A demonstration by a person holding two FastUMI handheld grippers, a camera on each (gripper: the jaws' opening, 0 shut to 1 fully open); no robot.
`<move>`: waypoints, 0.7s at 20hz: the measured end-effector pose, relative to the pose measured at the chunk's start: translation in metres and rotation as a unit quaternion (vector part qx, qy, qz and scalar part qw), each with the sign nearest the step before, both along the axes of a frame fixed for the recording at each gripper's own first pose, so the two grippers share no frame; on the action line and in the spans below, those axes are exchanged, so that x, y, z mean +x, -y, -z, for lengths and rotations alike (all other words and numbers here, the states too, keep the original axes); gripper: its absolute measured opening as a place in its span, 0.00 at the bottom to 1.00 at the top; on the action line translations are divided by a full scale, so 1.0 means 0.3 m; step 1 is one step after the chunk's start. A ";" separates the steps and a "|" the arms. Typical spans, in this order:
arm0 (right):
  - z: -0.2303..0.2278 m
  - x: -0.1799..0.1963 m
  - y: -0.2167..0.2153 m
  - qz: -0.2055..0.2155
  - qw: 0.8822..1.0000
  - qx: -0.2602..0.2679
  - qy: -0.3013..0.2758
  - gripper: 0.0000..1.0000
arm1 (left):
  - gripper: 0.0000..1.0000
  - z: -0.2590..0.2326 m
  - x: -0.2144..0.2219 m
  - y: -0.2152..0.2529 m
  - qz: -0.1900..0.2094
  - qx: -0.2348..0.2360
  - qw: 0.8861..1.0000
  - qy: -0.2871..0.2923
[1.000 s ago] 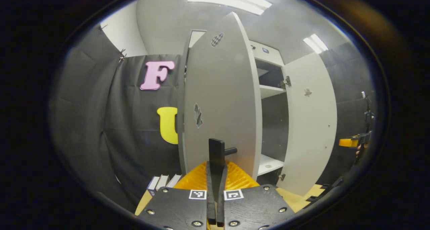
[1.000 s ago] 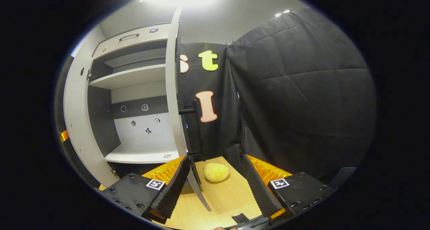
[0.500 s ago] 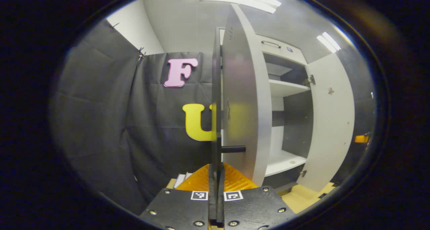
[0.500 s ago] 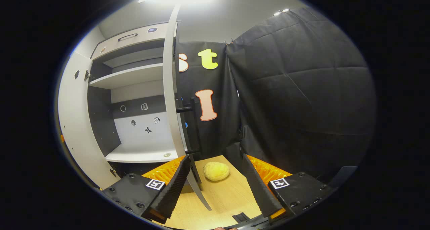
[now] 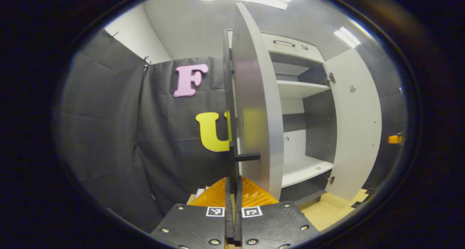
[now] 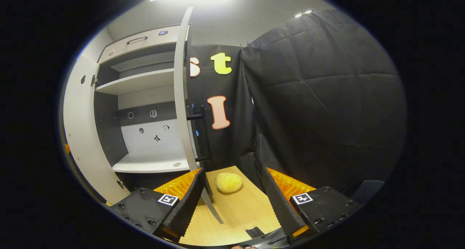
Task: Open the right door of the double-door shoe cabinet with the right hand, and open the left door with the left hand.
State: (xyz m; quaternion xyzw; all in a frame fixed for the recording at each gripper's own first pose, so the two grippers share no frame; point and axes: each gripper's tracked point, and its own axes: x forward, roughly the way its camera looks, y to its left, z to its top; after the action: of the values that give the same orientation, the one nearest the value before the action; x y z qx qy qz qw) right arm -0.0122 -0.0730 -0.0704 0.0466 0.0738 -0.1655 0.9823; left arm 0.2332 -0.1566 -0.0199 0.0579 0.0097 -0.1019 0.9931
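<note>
Left gripper (image 5: 233, 191), at 6 o'clock in the left gripper view: fingers pressed together on the thin black bar handle (image 5: 231, 161) of the pale grey left cabinet door (image 5: 254, 107), which stands swung out, edge-on at centre. Right gripper (image 6: 232, 191), at 6 o'clock in the right gripper view: fingers spread wide, gripping nothing, the pale grey right cabinet door (image 6: 180, 96) open at 11 o'clock with its black handle (image 6: 201, 132) apart from them. That view adds a round yellow plush object (image 6: 228, 182) on the light wooden floor (image 6: 236, 212); the left gripper view has the white shelves (image 5: 299, 89) at 2 o'clock.
</note>
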 end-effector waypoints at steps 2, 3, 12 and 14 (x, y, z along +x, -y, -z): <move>0.004 -0.010 -0.003 0.002 1.000 0.000 0.001 0.98 | 0.02 -0.026 -0.009 -0.018 -0.003 -0.009 1.000 0.003; 0.010 -0.009 -0.007 0.002 1.000 -0.002 0.000 0.98 | 0.02 -0.045 -0.016 -0.027 -0.007 -0.008 1.000 0.006; -0.117 0.088 -0.185 -0.072 0.996 -0.013 0.058 0.98 | 0.02 -0.126 -0.239 0.093 -0.018 -0.027 0.999 0.035; -0.164 0.096 -0.246 -0.096 0.992 -0.020 0.080 0.98 | 0.08 -0.108 -0.293 0.181 -0.015 -0.070 0.997 0.033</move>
State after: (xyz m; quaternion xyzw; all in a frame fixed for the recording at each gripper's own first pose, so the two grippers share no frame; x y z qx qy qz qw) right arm 0.0167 0.0007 -0.0211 0.0332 -0.0041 -0.0676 0.9972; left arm 0.1453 -0.2110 0.0123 -0.0081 -0.0293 -0.0855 0.9959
